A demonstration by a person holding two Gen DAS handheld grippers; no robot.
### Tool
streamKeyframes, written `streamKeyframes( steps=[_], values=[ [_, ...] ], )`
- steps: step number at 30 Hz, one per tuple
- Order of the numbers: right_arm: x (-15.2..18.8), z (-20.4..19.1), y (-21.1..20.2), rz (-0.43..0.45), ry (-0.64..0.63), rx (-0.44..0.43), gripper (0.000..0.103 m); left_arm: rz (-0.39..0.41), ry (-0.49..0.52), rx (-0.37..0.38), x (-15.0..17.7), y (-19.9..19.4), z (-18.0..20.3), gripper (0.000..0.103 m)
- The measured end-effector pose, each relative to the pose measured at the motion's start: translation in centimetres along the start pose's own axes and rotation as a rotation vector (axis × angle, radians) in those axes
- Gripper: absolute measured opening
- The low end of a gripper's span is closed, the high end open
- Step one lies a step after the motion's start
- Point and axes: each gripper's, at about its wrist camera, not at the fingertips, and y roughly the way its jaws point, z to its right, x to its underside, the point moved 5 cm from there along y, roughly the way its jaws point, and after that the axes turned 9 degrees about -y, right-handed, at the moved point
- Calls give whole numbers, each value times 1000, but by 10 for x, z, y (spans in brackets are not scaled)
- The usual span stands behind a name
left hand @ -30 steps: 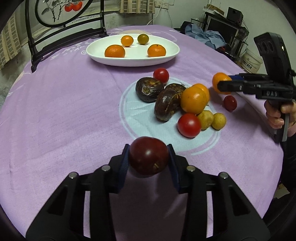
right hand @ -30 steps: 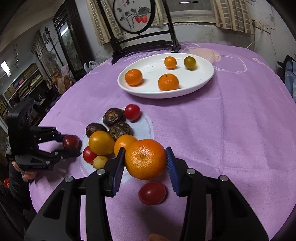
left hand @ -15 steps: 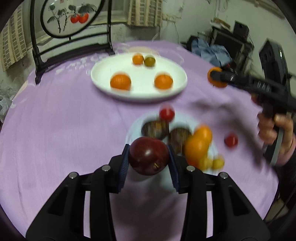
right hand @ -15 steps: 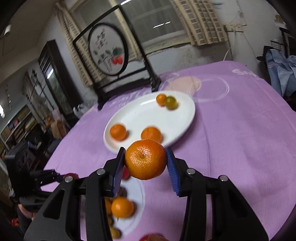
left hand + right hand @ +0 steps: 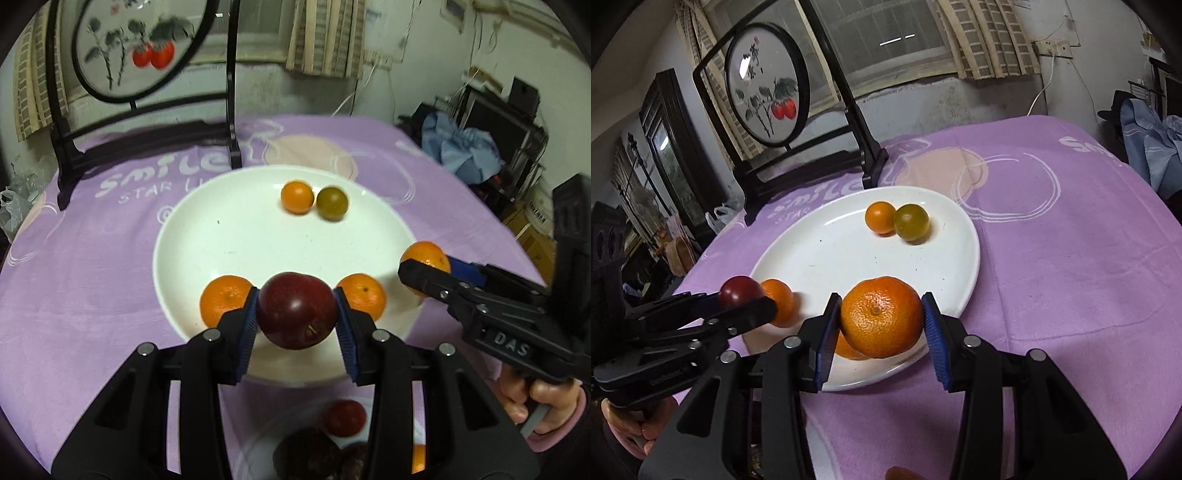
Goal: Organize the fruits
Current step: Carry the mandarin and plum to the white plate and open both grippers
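Left hand-held gripper point(image 5: 297, 317) is pinching a dark red plum point(image 5: 296, 311) between its blue pads point(image 5: 246, 320), holding it in the air over the near rim of the white plate point(image 5: 229, 243). Right hand-held gripper point(image 5: 881, 326) is pinching a big orange point(image 5: 882, 316) the same way, hanging over the plate's near edge on its side.

Plate is sitting on the purple cloth point(image 5: 92, 280) covering the worktop. Already lying in it:
- small orange point(image 5: 297, 196) and a green-brown citrus point(image 5: 332, 204) touching each other at the far side
- two mandarins at the near side, left mandarin point(image 5: 224, 298) and right mandarin point(image 5: 362, 295), showing either side of the plum in the left wrist view

From the left wrist view the right hand-held gripper is coming in from the right, its orange sitting just outside or over the plate rim; fisheye makes it hard to say which.

Below the plate, near the bottom of the left view, a red tomato point(image 5: 345, 418) and a dark wrinkled fruit point(image 5: 306, 452) are lying on the cloth, partly hidden by the gripper arms, slightly blurred.

Framed round painting of red fruit point(image 5: 766, 86) is standing on a black stand at the far edge.
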Motion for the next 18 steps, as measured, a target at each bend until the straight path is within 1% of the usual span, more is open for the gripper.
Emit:
streamKeyframes(
  steps=[3,5,7,8,9,10,11,12,14,16,18],
  values=[
    [-1,-1,8,-21,-9,-4,44,-20,0,-29,2,11,-4,40],
    [-2,-3,13,-32,-20,-6,44,-11,6,-33,1,13,-4,40],
    [-2,-4,16,-45,-27,-15,47,-16,3,-40,0,13,-4,41],
    [-1,-4,15,-46,-25,-12,53,-19,-3,-32,1,12,-5,48],
    [-2,-4,12,-39,-24,-3,62,-15,-1,-29,1,10,-5,59],
    [-3,-4,5,-22,-27,23,63,5,-1,-53,0,6,-6,65],
    [-4,-4,1,-13,-32,27,63,23,-2,-76,-2,3,-8,77],
    [-6,-5,-5,-2,-39,22,63,43,-5,-87,-3,-4,-10,82],
    [-8,-7,-17,17,-38,5,63,60,-8,-81,-4,-13,-10,85],
    [-6,-12,-29,19,-42,-16,63,73,-14,-87,-5,-23,-13,89],
    [-3,-21,-39,18,-65,-41,63,90,-41,-85,-2,-36,-19,95]
  ],
)
